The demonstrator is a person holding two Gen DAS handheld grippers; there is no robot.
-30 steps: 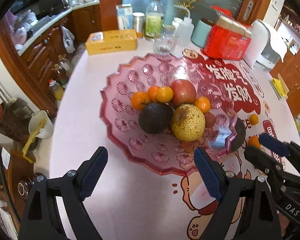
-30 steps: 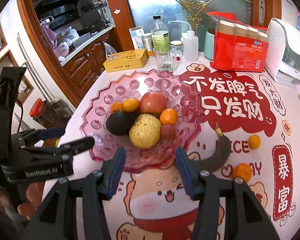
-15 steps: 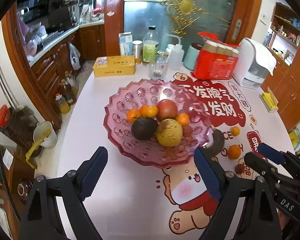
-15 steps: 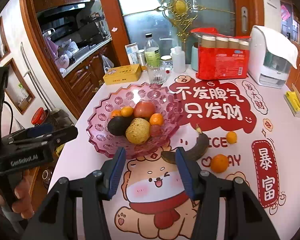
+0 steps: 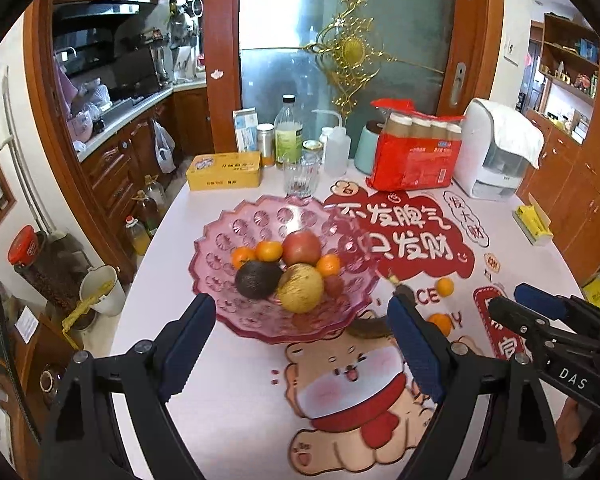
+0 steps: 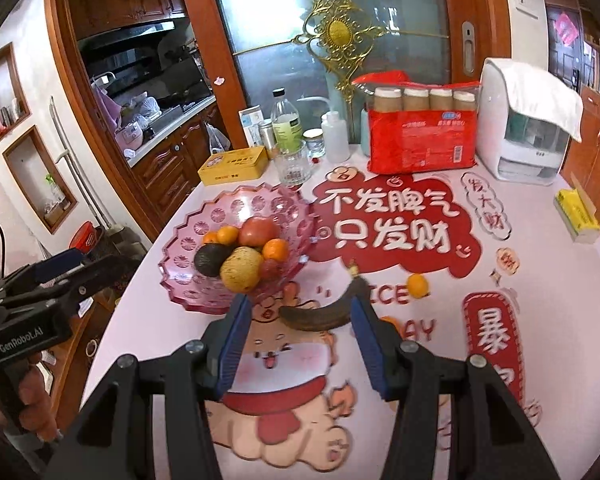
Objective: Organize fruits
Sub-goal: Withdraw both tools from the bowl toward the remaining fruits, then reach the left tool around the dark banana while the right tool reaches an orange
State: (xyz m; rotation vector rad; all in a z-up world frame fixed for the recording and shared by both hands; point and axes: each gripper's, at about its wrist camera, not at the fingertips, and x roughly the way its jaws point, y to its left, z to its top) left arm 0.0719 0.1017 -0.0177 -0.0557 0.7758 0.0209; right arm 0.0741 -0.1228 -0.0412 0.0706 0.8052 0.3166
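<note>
A pink glass bowl (image 5: 220, 236) (image 6: 184, 244) sits on the printed tablecloth and holds a red apple (image 5: 302, 246), a dark avocado (image 5: 258, 278), a yellow-brown round fruit (image 5: 301, 293) and several tangerines. Outside it, to its right, lie a blackened banana (image 6: 320, 316), a small tangerine (image 6: 417, 285) (image 5: 445, 286) and another orange one, half hidden behind a finger. My left gripper (image 5: 298, 302) hovers open, short of the bowl's near rim. My right gripper (image 6: 299, 302) is open and empty above the cloth, just before the banana.
Along the table's back stand a yellow tin (image 5: 225, 170), a drinking glass (image 5: 300, 176), bottles, a red multipack (image 5: 414, 152) and a white appliance (image 5: 496, 152). A yellow box (image 6: 578, 214) lies near the right edge. Bottles and a bucket crowd the floor beyond the table's left edge.
Both grippers have drawn back and up from the bowl, so it looks smaller and farther. More of the table and room shows. The jaws keep the same width.
</note>
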